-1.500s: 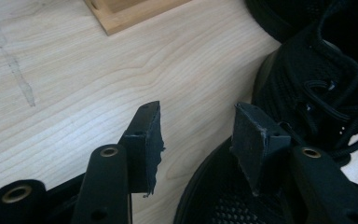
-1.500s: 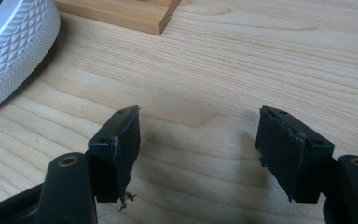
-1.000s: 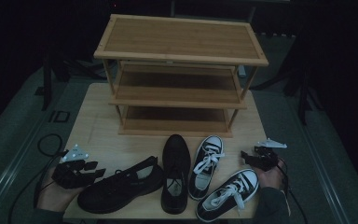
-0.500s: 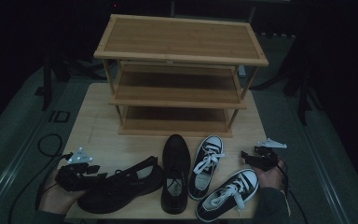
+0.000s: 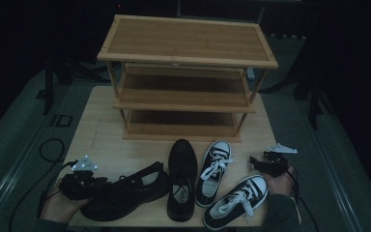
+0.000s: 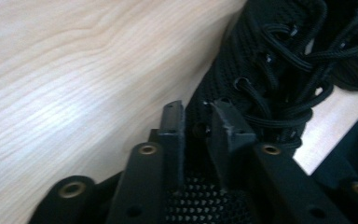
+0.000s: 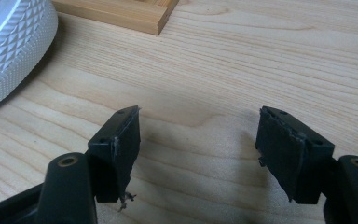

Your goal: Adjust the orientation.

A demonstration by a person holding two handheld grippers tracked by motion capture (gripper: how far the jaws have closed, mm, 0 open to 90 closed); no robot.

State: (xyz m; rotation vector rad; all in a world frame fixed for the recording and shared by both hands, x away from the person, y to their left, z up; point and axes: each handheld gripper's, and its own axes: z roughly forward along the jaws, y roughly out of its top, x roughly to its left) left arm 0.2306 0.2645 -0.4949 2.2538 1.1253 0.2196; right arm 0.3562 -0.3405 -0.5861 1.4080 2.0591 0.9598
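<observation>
So the black lace-up shoe (image 5: 125, 191) lies on its side at the table's (image 5: 101, 125) front left corner, heel end right in my left gripper (image 6: 196, 122). Its jaws have just been closing and now pinch the mesh edge by the laces. A second ago they stood wider around it. My right gripper (image 7: 198, 140) hangs wide apart over bare wood, near the sneakers (image 5: 232, 195).

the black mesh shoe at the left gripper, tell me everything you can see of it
The black mesh shoe is a low lace-up with a knit-looking upper, round black laces and a dark sole. It lies on the wooden table, leftmost of four shoes, toe pointing right. The left gripper has just been closing on its heel edge, which sits between the jaws.
</observation>
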